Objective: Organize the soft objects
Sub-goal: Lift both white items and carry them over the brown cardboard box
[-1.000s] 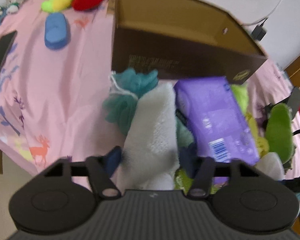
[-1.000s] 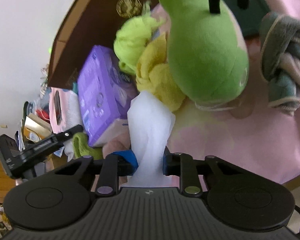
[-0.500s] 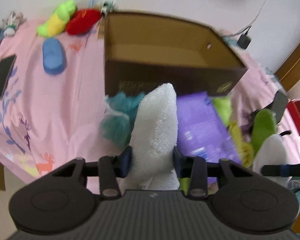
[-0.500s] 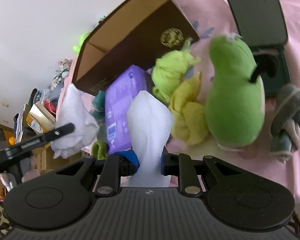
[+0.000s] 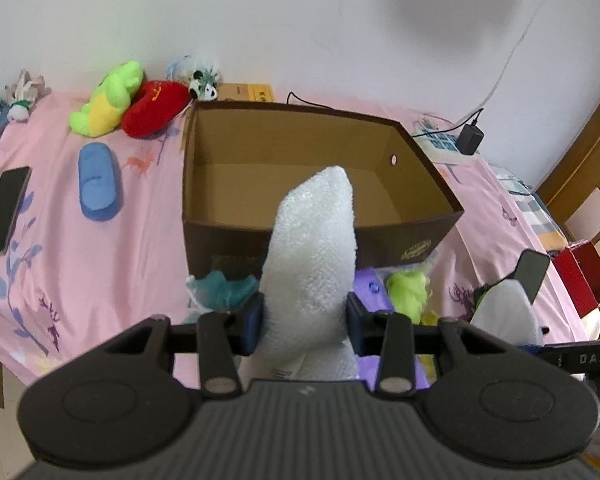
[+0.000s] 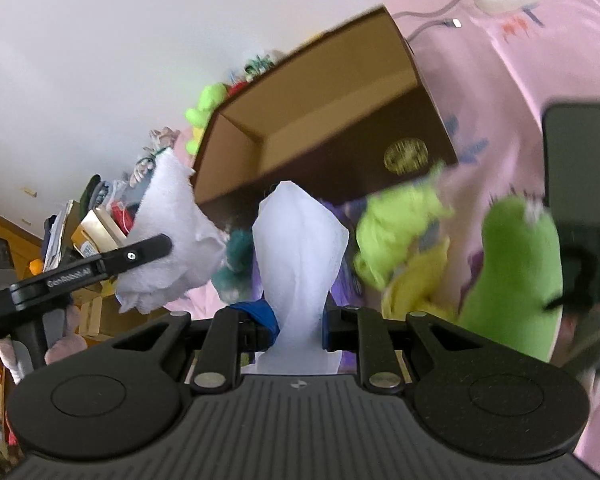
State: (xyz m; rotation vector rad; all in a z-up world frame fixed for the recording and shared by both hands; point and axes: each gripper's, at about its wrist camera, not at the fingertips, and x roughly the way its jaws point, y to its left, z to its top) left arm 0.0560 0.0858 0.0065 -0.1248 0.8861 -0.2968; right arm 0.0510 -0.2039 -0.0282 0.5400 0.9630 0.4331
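My left gripper (image 5: 305, 325) is shut on a white fluffy towel (image 5: 314, 252) and holds it up in front of the open brown cardboard box (image 5: 416, 236). The box shows nothing inside. My right gripper (image 6: 298, 326) is shut on a smooth white cloth (image 6: 300, 240), raised before the same box (image 6: 380, 148). The left gripper with its towel (image 6: 168, 236) also shows at the left of the right wrist view. The right gripper's cloth (image 5: 504, 312) shows at the right of the left wrist view.
On the pink sheet (image 5: 60, 264) before the box lie a teal pouf (image 5: 224, 286), a purple pack (image 5: 370, 284), lime-green (image 6: 400, 220) and yellow (image 6: 416, 276) cloths and a green plush (image 6: 516, 276). A blue slipper (image 5: 98, 186), red and green plushes (image 5: 132, 100), phones and a power strip (image 5: 440, 142) lie around.
Both grippers have lifted their cloths off the pile and risen, so the box's open inside now shows beyond them. The pile of soft things has dropped lower in both views.
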